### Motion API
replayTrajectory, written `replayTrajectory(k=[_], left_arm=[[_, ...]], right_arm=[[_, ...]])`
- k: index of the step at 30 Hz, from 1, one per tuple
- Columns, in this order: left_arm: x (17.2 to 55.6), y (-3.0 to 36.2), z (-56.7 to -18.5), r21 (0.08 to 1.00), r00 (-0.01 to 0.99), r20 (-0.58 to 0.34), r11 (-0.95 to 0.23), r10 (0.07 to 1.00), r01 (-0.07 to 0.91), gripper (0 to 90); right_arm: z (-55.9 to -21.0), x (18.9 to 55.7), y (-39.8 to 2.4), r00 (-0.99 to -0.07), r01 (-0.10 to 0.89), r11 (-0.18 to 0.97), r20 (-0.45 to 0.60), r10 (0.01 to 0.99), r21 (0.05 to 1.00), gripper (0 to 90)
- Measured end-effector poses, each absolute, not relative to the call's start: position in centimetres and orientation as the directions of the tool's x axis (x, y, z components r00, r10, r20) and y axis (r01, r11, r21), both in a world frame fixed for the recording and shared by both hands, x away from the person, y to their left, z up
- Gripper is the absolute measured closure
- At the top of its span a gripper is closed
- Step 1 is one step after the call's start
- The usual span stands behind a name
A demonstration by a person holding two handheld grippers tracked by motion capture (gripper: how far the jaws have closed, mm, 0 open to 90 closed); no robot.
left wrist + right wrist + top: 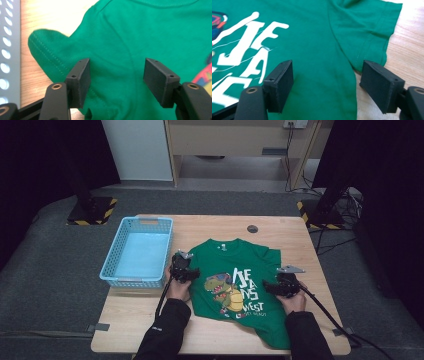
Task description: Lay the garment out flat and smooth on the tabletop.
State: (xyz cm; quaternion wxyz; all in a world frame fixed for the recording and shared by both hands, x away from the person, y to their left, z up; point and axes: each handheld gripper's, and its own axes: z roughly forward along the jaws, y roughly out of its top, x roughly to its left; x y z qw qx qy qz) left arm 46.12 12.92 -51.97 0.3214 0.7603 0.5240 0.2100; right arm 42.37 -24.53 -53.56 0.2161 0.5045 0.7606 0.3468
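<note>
Right in the middle of the wooden table [215,227] lies a green T-shirt [235,265], spread out flat with its front up. It has a dinosaur picture [223,290] and big white letters [248,287] on it. The left gripper [186,272] sits at the shirt's left edge, close to the short sleeve [47,53] — its jaws stand apart over the green cloth and pinch nothing. The right gripper [276,287] is at the shirt's right edge, near the other sleeve [364,27]. Its jaws are spread too, one over the cloth and one over bare wood, holding nothing. Just beside the shirt on the left stands a light blue plastic basket [112,257] — it touches the table's left edge.
</note>
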Motion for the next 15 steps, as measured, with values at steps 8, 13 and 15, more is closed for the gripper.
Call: replayTrajectory(k=[8, 13, 15], left_arm=[[42.8, 12.0, -51.3, 0.69, 0.43, -0.066, -0.27, 0.901, 0.671, 34.0], [40.9, 11.2, -51.8, 0.675, 0.468, -0.036, -0.324, 0.883, 0.663, 32.1], [40.7, 10.9, -52.0, 0.664, 0.479, -0.016, -0.349, 0.878, 0.661, 31.4]], right_arm=[[-51.5, 40.3, -24.8, -0.451, 0.579, 0.252, 0.047, 0.891, 0.775, 21.2], [-51.7, 38.5, -24.7, -0.496, 0.572, 0.311, 0.018, 0.868, 0.759, 19.8], [-51.9, 38.0, -24.6, -0.509, 0.582, 0.323, 0.025, 0.86, 0.746, 19.1]])
